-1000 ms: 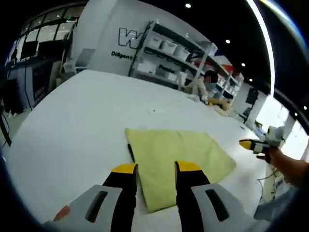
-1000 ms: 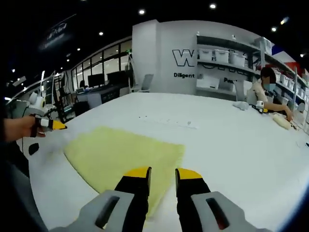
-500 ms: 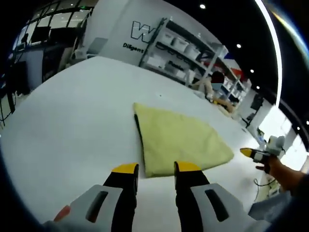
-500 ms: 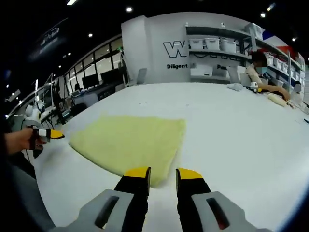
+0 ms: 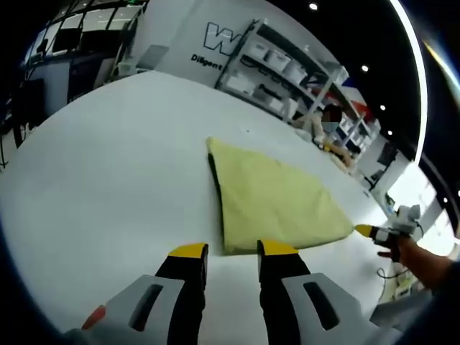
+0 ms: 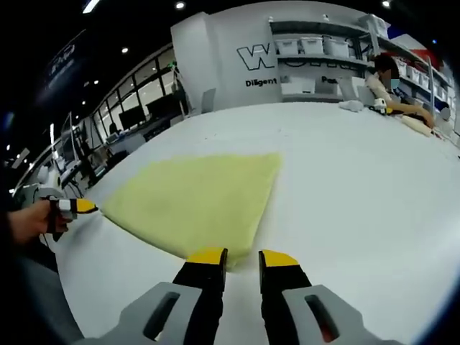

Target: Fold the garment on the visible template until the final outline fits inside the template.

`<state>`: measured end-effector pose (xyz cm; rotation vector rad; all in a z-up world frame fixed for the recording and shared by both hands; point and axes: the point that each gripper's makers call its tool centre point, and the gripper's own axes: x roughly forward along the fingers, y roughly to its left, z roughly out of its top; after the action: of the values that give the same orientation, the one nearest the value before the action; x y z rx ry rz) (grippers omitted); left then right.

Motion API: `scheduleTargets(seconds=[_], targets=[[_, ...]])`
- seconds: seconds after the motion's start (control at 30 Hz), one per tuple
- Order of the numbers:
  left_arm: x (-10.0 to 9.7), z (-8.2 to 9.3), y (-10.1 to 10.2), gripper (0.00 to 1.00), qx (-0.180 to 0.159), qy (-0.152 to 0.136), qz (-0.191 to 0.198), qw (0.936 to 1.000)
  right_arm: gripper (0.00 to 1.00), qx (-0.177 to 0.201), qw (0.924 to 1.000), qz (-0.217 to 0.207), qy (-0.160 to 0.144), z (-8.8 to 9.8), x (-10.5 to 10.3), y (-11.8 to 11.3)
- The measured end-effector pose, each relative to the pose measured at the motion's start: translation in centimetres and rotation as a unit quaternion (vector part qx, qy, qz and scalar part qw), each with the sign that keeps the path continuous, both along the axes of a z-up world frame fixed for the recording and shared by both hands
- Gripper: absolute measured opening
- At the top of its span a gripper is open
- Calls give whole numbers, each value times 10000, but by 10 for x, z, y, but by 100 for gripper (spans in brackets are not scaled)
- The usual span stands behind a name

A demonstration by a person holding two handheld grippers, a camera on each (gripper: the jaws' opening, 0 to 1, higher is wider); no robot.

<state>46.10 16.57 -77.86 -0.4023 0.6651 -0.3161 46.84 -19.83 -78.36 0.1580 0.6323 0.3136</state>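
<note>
While the yellow garment [image 5: 277, 201] lies folded flat on the white desk [image 5: 108, 180], just beyond both tongs at twelve o'clock, it looks light and limp; a near corner seems the best hold. Left tongs [image 5: 224, 250] and right tongs [image 6: 233, 256] stand parted, empty.

white wall [image 6: 237, 43] | large outlined letter "W", rest hidden behind the shelf rack [image 6: 316, 50] | smaller dark line below it starts "Diligent", cut off by the same rack
</note>
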Motion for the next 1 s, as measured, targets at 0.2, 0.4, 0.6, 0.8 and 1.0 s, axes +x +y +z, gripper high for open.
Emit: scheduleTargets(seconds=[0.2,0.4,0.6,0.8,1.0], targets=[[4,-2,-1,23,-93,41,38,9999,7,195,9997,-96,134,-6,3,2],[8,-4,-4,23,-201,63,60,9998,0,173,9997,-49,162,-7,2,6],[17,-11,-5,20,-246,142,81,9996,0,155,9997,-36,196,-8,3,6],[18,-18,-16,8,-289,270,-57,9992,1,248,9993,-91,250,-9,2,7],[17,-17,-12,0,-208,251,81,9994,2,283,9992,-101,251,-9,3,6]])
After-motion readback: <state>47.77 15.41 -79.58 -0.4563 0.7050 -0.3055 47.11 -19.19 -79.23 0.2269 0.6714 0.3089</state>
